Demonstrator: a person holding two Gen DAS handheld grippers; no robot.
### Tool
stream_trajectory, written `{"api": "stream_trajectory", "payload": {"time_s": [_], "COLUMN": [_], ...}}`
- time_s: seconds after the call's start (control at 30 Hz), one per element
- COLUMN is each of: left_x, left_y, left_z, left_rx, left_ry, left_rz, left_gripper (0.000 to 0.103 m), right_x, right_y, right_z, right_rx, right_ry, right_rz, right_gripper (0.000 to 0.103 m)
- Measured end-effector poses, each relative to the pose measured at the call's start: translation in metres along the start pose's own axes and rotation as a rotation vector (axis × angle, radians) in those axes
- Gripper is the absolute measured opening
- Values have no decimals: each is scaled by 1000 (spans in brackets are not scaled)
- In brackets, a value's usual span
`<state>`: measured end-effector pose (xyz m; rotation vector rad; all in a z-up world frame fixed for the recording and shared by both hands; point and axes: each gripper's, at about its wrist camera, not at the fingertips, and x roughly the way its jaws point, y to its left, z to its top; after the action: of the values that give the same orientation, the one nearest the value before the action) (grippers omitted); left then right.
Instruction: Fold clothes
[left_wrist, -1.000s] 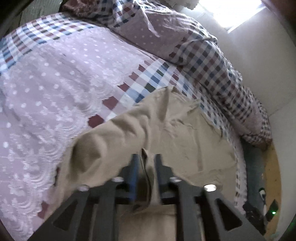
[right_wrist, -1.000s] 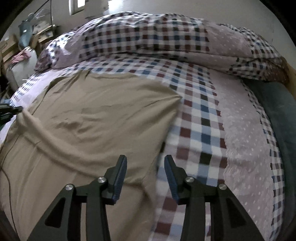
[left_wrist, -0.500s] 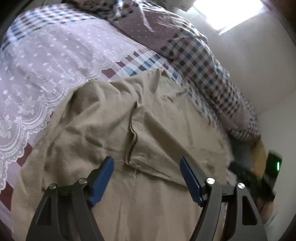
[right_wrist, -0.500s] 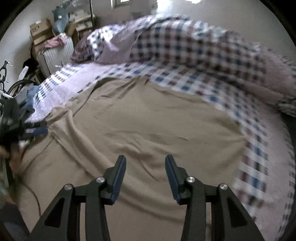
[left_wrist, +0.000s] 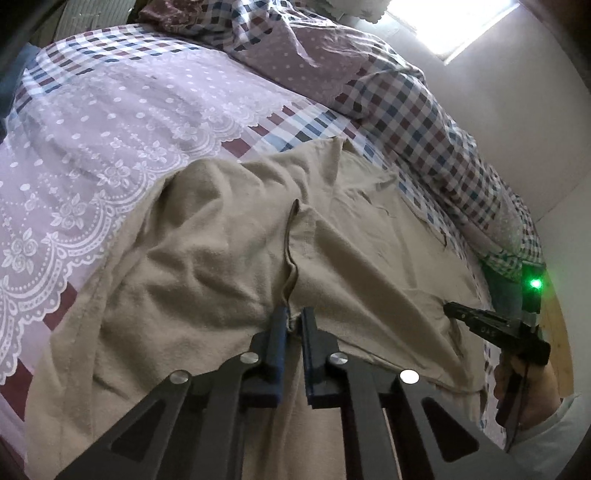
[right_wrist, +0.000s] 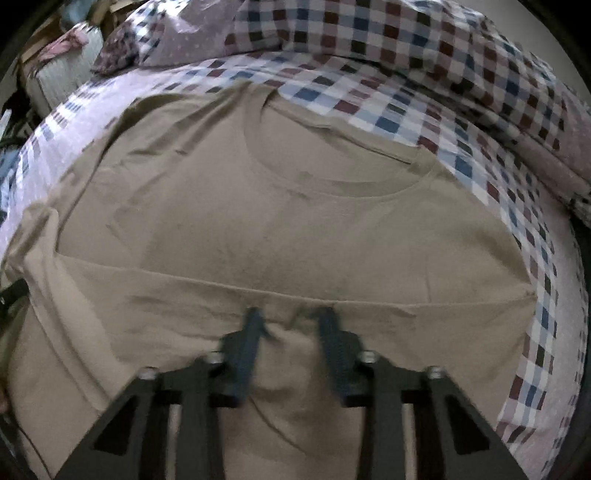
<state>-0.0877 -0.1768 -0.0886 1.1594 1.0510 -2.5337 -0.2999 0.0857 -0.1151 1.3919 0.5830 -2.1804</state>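
**Tan T-shirt spread on the bed, one fold pinched**

The tan T-shirt (right_wrist: 295, 206) lies across the bed, its round neckline (right_wrist: 343, 184) toward the heaped duvet and its lower part folded up so that a straight hem edge runs across the chest. In the left wrist view the same cloth bunches into a raised ridge that runs straight into the left gripper (left_wrist: 293, 321) — its blue-padded jaws stand nearly together with a thin pleat of the shirt caught between them, so it is clamped on the fabric. The right gripper (right_wrist: 291, 317) sits low over the folded-up part just below that hem edge; its jaws stand apart, with cloth showing in the gap. Whether the tips press into the cloth cannot be told, as they are blurred. From the left wrist view this gripper appears at the far side of the shirt, held in a hand (left_wrist: 524, 380) with a pale sleeve, a green light (left_wrist: 534, 283) glowing above it.

Under the shirt lies a bedsheet (left_wrist: 110, 122) — mauve with white dots and lace scallops, bordered by a red, blue and white check. The checked duvet (left_wrist: 406, 99) is piled along the far edge near the pale wall (left_wrist: 517, 122). A bright window (left_wrist: 443, 26) shows at the top.
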Motion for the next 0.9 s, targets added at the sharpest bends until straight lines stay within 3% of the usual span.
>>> {"api": "stream_trajectory", "payload": {"time_s": [0.23, 0.47, 0.53, 0.63, 0.67, 0.7, 0.77, 0.83, 0.9], "left_x": [-2, -2, -4, -12, -19, -26, -43, -62, -81], "left_y": [1, 2, 2, 4, 5, 5, 6, 8, 8], "left_z": [1, 2, 4, 9, 12, 15, 20, 23, 24], "left_rx": [-2, -14, -21, -49, -53, -53, -54, -54, -38], "left_ry": [-8, -2, 11, 16, 9, -5, -45, -95, -138], "left_rz": [-3, 1, -5, -37, -56, -72, -117, -151, -176], "left_gripper": [4, 4, 5, 9, 18, 26, 62, 74, 77], "right_x": [-16, -4, -1, -11, -17, -25, -42, -67, -97], "right_y": [-15, -17, -14, -14, -12, -8, 2, 17, 33], "right_z": [7, 14, 15, 14, 15, 15, 15, 8, -4], "right_rx": [35, 47, 54, 89, 100, 107, 112, 107, 109], "right_ry": [-35, 5, 13, -17, -33, -51, -91, -139, -194], "right_rz": [-73, -158, -186, -211, -214, -203, -177, -144, -95], "right_gripper": [1, 4, 9, 39, 52, 52, 52, 52, 53]}}
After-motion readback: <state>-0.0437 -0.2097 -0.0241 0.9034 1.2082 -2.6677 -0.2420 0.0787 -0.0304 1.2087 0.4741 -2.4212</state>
